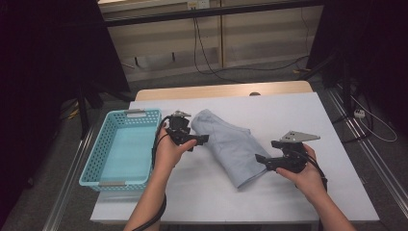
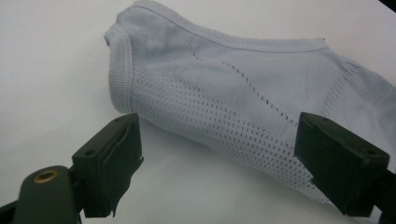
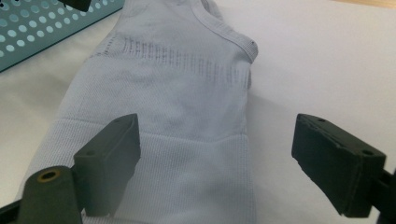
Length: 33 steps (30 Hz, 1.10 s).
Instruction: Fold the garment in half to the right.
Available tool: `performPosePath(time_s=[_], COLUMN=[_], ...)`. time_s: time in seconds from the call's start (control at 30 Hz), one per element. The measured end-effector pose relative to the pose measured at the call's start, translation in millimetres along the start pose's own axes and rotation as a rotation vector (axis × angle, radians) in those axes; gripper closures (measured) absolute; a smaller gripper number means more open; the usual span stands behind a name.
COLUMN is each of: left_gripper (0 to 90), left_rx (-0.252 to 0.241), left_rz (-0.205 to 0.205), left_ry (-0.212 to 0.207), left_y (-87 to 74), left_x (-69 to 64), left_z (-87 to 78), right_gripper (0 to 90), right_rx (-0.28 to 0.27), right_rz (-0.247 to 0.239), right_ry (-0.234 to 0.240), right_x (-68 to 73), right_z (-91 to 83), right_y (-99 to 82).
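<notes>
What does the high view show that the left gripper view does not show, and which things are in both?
High view alone: the blue basket left of the garment, both hands, the right gripper by the garment's near end, and the floor cables. Left gripper view alone: the garment's perforated mesh and ribbed hem up close, framed by the open jaws. Both: the folded light grey garment on the white table, and the left gripper.

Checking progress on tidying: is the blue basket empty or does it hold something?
Empty. In the high view the basket shows a bare bottom, and the folded grey garment lies on the table beside it.
</notes>
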<state>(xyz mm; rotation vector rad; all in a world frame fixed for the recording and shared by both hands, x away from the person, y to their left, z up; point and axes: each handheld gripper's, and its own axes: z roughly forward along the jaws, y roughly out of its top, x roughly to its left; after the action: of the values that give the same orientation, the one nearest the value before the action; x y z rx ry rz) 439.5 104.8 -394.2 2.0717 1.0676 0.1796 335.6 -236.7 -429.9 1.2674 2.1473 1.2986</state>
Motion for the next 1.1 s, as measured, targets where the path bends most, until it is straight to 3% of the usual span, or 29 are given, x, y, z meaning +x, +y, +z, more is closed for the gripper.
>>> performPosePath(time_s=[0.47,0.57,1.1], left_gripper=[13.7,13.5,13.4], left_rx=[0.004,0.021,0.011], left_rz=[0.004,0.008,-0.001], left_ry=[-0.032,-0.03,-0.043], left_y=[-9.1,-11.3,-17.2], left_x=[-9.7,-10.1,-18.8], left_z=[-3.4,-1.5,0.2], right_gripper=[12.6,12.2,11.3], right_rx=[0.002,0.001,0.008], right_rz=[-0.011,-0.013,-0.036], right_ry=[-0.007,-0.009,-0.029], right_x=[3.4,3.6,4.4], right_z=[-6.0,-9.4,-28.8], right_y=[-3.5,-4.6,-16.7])
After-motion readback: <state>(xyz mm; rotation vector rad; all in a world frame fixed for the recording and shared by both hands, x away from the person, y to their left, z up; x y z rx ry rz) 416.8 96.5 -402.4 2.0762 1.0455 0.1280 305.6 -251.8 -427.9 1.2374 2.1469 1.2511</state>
